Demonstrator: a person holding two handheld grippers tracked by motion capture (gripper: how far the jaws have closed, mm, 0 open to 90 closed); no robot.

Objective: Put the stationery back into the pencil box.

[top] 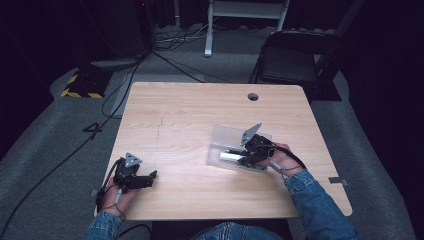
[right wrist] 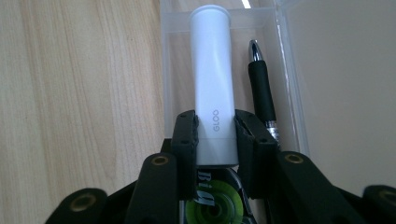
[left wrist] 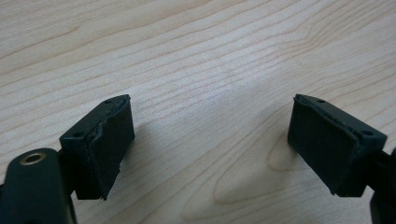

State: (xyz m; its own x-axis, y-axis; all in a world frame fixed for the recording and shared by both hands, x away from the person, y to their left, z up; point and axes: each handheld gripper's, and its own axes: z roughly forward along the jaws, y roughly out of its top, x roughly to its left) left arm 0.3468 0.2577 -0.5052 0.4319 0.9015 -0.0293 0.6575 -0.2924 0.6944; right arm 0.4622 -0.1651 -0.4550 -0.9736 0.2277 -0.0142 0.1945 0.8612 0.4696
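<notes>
Glue stick: a white tube (right wrist: 212,84) marked "GLOO", lying in a clear plastic case (right wrist: 289,70) on the right part of the wooden table (top: 190,125).
Long axis: in the right gripper view the tube runs straight away from the camera, in line with the jaws; its rounded end points to the far wall of the case. In the high view it (top: 231,156) lies flat, lengthwise along the case's near side, its free end toward the table's left.
Right gripper: the right gripper (right wrist: 215,135) has its two black pads pressed on either side of the tube's near end, the jaws parted only by the tube's width.
Pen: a black pen (right wrist: 261,91) with a silver tip lies just beside the tube, parallel to it, inside the same case.
Left gripper: the left gripper (left wrist: 210,149) rests low over bare wood near the table's front left edge; its jaws stand wide apart with nothing between them.
Hidden or unclear: the tube's near end is covered by the gripper body. A green round thing (right wrist: 212,207) with partial lettering sits under the jaws; what it is cannot be told. The pen's lower part is cut off behind the right-hand jaw. In the high view the case's raised lid (top: 225,134) is faint, and the right hand (top: 280,159) covers the case's right end.
</notes>
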